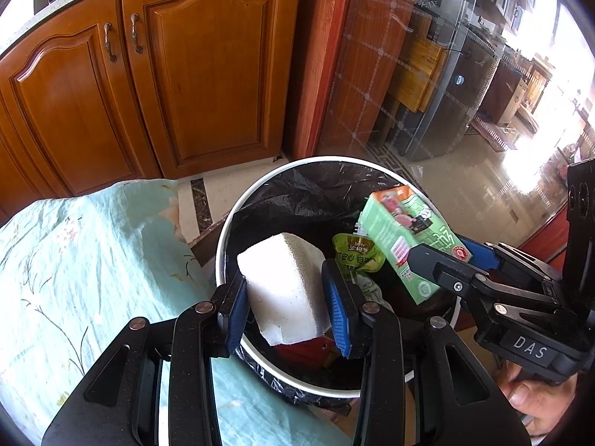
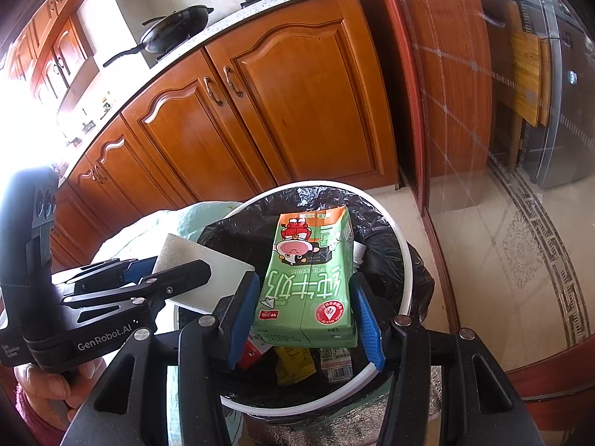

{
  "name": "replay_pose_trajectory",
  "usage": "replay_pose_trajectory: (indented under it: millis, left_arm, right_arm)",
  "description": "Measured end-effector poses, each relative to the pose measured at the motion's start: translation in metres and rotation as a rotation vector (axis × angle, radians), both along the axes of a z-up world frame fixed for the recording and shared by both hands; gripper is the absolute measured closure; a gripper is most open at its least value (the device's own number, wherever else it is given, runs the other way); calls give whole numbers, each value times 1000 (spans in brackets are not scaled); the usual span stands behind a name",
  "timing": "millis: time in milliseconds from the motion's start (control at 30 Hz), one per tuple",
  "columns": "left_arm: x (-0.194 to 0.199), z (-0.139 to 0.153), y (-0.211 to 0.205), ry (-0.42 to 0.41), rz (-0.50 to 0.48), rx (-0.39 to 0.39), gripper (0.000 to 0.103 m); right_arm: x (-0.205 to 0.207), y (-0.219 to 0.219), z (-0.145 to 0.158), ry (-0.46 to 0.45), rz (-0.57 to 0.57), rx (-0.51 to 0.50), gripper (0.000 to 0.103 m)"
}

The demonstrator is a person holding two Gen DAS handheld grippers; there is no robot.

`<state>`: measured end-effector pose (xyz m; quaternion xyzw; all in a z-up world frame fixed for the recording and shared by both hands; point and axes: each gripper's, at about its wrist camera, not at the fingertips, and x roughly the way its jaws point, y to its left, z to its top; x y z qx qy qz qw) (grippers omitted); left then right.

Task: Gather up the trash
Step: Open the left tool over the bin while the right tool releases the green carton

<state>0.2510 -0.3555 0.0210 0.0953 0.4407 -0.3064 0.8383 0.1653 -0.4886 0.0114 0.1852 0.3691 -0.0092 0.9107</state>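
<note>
From my left wrist camera, my left gripper (image 1: 288, 297) pinches a white rectangular foam block (image 1: 284, 290) between its blue pads, holding it over the near rim of the round white-rimmed trash bin lined with a black plastic bag (image 1: 223, 245). Just right of my fingers a green crumpled snack wrapper (image 1: 355, 256) lies inside the bin. Further right, my right gripper (image 1: 442, 260) clamps a green milk carton with a cartoon cow (image 1: 401, 230) above the bin. Left of my fingers lies a pale green floral tablecloth (image 1: 74, 260); ahead stand brown wooden cabinet doors (image 1: 167, 85).

From my right wrist camera, my right gripper (image 2: 305, 308) squeezes the milk carton (image 2: 308, 278) between both pads, above wrappers in the bin (image 2: 407, 271). To the left, my left gripper (image 2: 178, 278) holds the foam block (image 2: 208, 260). Ahead, the cabinets (image 2: 279, 111) carry a black wok (image 2: 174, 29) on the counter.
</note>
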Motion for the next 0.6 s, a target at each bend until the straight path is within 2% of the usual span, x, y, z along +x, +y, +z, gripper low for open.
replay_pose_trajectory:
  millis: [133,600]
  left_arm:
    - [-1,1,1,0,4,-4,56]
    - [-12,3,23,-9,37,-9,55]
  right_arm:
    - [0,-4,1,-2,-4,24,49]
    - [-16,1,10,-28,-12,35,49]
